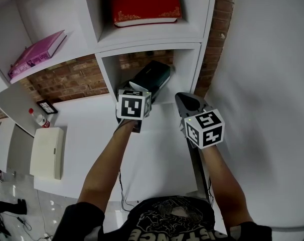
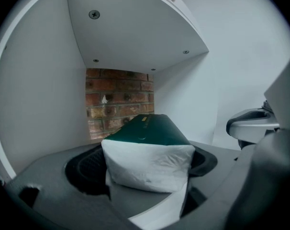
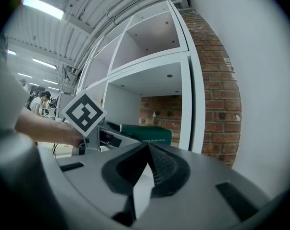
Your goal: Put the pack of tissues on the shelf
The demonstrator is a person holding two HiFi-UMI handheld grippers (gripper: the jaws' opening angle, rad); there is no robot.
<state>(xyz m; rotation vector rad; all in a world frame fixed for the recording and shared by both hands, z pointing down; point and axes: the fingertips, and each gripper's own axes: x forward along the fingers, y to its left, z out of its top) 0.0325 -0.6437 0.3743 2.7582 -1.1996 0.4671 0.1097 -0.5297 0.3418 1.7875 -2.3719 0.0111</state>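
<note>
Since the dark-green-and-white plastic pack of tissues (image 2: pixel 150 133) looks soft and light, the left hand-held gripper (image 2: pixel 146 174) pinches its white end at the centre-frame opening of the white shelf (image 1: pixel 108 72), while the right hand-held gripper (image 3: pixel 147 166) is closed and empty.

I see the pack of tissues (image 2: pixel 147 133) wrapped in glossy dark-green plastic film, and its white end looks soft and crinkled. The left gripper (image 2: pixel 145 163) has a matt grey plastic body and black ribbed pads (image 2: pixel 85 169). The shelf (image 2: pixel 130 37) panels are smooth, matt white, with a metal screw head (image 2: pixel 94 14). The brick wall (image 2: pixel 118 102) behind is rough. The red book (image 1: pixel 144 4) has a glossy cover.
</note>
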